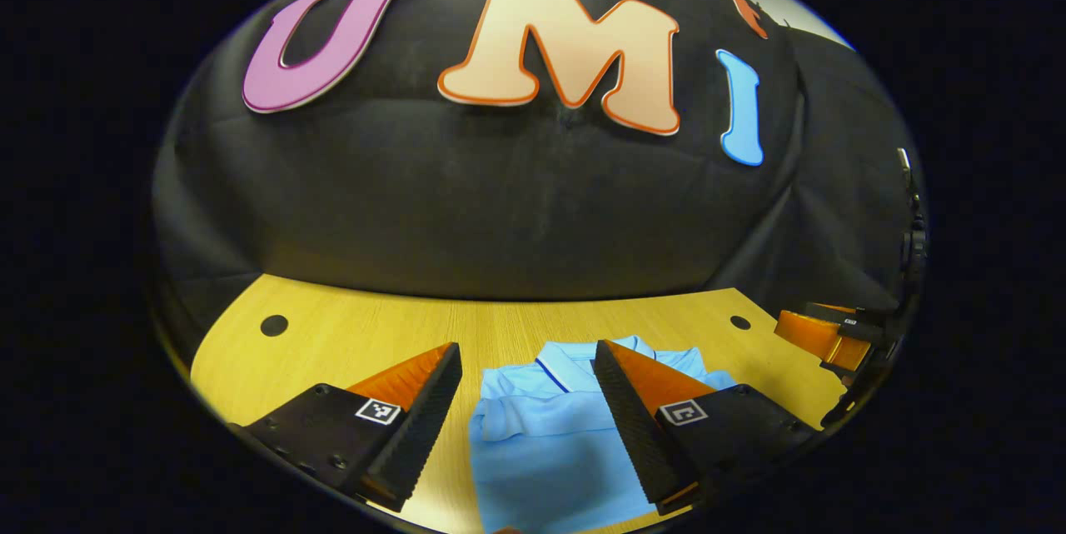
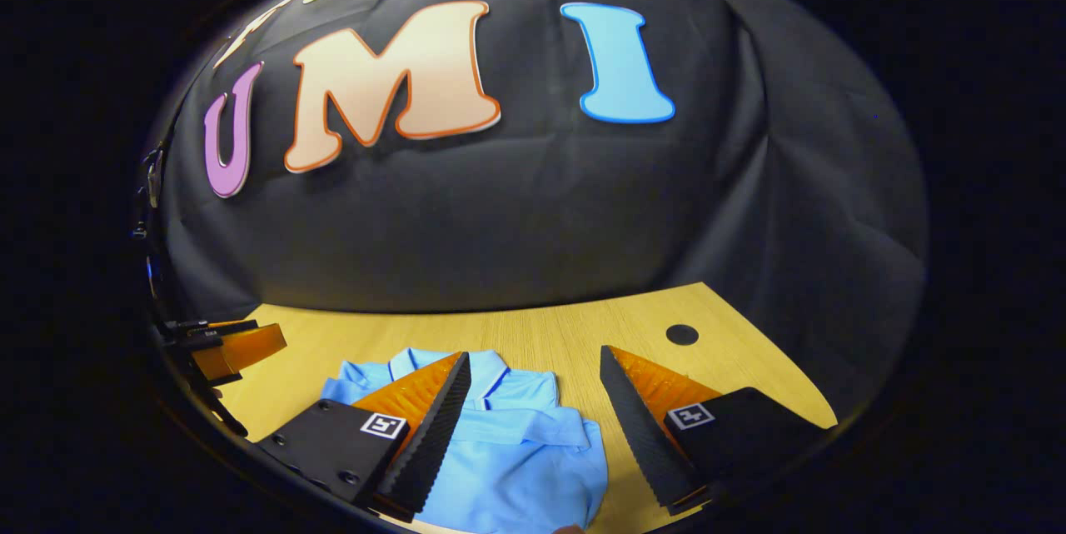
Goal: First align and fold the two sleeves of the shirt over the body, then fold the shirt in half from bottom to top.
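A light blue polo shirt [image 1: 550,434] lies on the wooden table [image 1: 500,330], collar toward the wall, with fabric folded in over its body. My left gripper [image 1: 526,351] hangs open above the shirt's left side, nothing between its fingers. In the right gripper view the same shirt [image 2: 516,442] lies low and to the left, its folded edge near the middle. My right gripper [image 2: 535,361] is open over the shirt's right edge, holding nothing. The right gripper [image 1: 829,334] also appears at the far right of the left gripper view, and the left gripper [image 2: 229,351] at the far left of the right gripper view.
The black cloth wall [image 1: 516,209] rises just behind the table's far edge. Round dark holes [image 1: 274,325] [image 1: 739,322] sit near the table's back corners, and one hole [image 2: 681,335] shows in the right gripper view. Bare wood flanks the shirt on both sides.
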Demonstrator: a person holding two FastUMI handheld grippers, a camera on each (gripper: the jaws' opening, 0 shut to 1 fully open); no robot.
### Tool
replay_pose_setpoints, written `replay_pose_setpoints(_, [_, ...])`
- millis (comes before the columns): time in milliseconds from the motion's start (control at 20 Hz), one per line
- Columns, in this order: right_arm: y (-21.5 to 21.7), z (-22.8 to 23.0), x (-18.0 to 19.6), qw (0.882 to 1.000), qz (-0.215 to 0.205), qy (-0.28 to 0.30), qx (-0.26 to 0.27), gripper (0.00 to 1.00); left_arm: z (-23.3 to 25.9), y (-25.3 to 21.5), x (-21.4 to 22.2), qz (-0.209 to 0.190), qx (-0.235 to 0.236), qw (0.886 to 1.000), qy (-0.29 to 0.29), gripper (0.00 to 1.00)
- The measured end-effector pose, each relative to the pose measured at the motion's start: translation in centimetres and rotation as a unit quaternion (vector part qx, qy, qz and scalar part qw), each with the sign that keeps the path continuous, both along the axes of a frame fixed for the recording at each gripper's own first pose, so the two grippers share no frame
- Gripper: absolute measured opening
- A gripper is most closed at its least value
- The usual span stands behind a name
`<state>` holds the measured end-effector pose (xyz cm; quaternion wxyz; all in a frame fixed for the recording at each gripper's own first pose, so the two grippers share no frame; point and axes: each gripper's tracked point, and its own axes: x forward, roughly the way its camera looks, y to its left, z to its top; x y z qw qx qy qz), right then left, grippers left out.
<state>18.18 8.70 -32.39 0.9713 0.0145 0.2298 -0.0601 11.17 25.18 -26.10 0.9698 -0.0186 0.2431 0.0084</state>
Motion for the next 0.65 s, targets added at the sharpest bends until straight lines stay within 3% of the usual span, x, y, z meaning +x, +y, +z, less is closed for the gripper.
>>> replay_pose_setpoints(300, [2.0,7.3,-5.8,0.997,0.030,-0.063,-0.035,0.97,6.0,0.0,-5.6,0.027,0.019,0.998,-0.047,0.96])
replay_pose_setpoints(650, [4.5,13.6,-13.1,0.992,0.040,-0.118,0.014,0.97,11.4,-2.8,-13.2,0.020,0.050,0.995,-0.079,0.95])
